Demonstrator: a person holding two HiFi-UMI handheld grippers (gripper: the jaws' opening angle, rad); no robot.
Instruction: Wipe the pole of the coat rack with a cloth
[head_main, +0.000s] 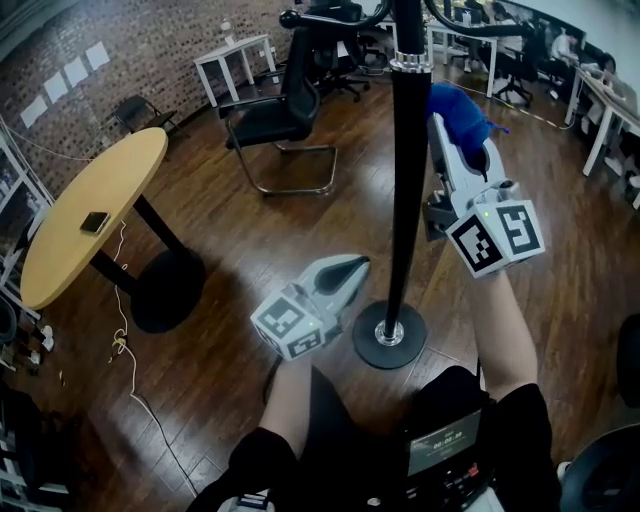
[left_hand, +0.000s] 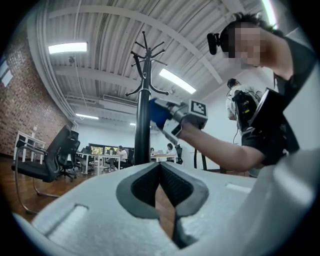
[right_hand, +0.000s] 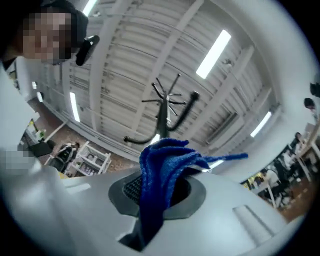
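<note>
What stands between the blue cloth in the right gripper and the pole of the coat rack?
Nothing visible does. The right gripper holds the blue cloth close beside the pole. The left gripper, shut and empty, is lower, on the pole's other side.

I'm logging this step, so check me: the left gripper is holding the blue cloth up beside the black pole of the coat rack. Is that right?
Not quite. It is the right gripper that holds the blue cloth up beside the black pole, as the right gripper view shows. The left gripper is shut with nothing in it.
</note>
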